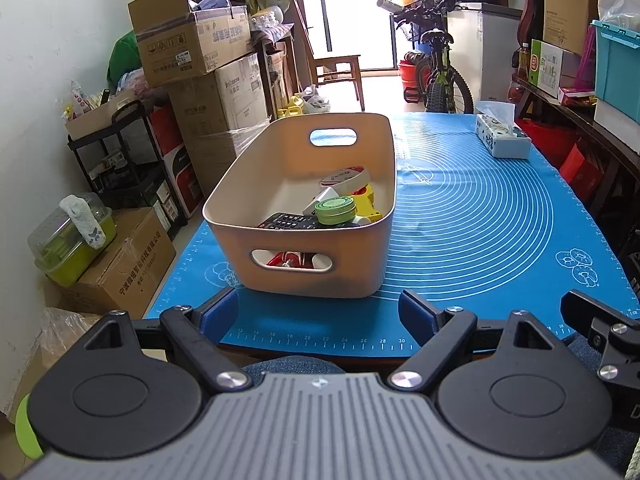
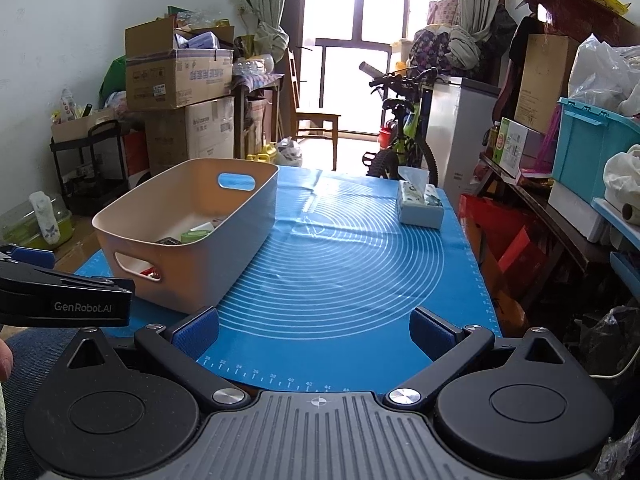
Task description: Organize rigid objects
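A beige plastic basket [image 1: 352, 268] with handle holes stands on the blue mat [image 1: 480, 216]. It holds a black remote [image 1: 286, 222], a green round tin [image 1: 335, 210], a tape roll [image 1: 346, 179], a yellow object [image 1: 369, 200] and something red [image 1: 286, 259] seen through the near handle hole. My left gripper [image 1: 318, 312] is open and empty, just short of the basket's near wall. My right gripper [image 2: 314, 332] is open and empty over the mat's near edge, to the right of the basket [image 2: 224, 248].
A tissue box [image 1: 502, 136] sits at the mat's far right, also in the right wrist view [image 2: 420, 206]. Cardboard boxes [image 1: 192, 40] and a black cart [image 1: 120, 160] line the left side. A bicycle [image 1: 438, 68] stands beyond the table. Shelves with a teal bin [image 2: 588, 156] are on the right.
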`<act>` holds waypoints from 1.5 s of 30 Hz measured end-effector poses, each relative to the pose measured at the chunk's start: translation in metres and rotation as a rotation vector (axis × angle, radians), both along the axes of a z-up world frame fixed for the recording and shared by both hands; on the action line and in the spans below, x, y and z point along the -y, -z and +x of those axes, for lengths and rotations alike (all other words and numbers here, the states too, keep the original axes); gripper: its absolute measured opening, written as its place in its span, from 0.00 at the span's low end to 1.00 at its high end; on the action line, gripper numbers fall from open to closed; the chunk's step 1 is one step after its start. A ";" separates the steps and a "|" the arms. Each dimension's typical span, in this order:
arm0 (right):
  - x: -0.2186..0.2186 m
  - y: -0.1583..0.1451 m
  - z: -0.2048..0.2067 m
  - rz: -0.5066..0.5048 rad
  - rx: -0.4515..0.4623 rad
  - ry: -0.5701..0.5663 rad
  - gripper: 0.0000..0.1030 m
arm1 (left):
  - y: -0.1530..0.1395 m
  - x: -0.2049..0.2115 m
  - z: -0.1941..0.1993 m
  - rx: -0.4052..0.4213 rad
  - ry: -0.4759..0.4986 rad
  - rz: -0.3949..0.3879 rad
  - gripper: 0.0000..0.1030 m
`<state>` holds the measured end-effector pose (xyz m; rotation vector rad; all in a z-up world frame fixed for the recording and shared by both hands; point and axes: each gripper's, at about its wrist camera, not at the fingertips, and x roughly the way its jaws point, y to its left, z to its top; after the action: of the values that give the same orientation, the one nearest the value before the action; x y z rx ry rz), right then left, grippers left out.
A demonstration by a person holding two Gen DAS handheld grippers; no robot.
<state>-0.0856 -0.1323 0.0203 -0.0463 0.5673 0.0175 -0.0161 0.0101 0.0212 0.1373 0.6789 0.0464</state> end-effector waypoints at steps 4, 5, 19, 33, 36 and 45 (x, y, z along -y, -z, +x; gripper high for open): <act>0.000 0.000 0.000 0.004 -0.002 0.005 0.97 | 0.000 0.000 0.001 -0.001 -0.001 0.000 0.84; 0.000 0.000 0.000 0.004 -0.001 0.005 0.97 | 0.000 0.000 0.001 -0.001 0.000 0.000 0.84; 0.002 0.001 0.001 0.004 -0.003 0.005 0.97 | 0.000 0.000 0.001 0.000 0.000 0.000 0.84; 0.001 0.003 0.000 0.000 -0.001 0.009 0.97 | 0.000 0.000 0.001 0.001 0.000 -0.001 0.84; 0.000 0.004 0.000 0.004 -0.001 0.014 0.97 | 0.000 0.000 0.001 0.001 0.000 0.000 0.84; -0.002 0.004 0.000 0.005 -0.002 0.016 0.97 | 0.000 0.000 0.001 0.001 0.000 -0.001 0.84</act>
<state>-0.0859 -0.1304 0.0161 -0.0370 0.5697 0.0037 -0.0153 0.0100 0.0208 0.1365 0.6775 0.0458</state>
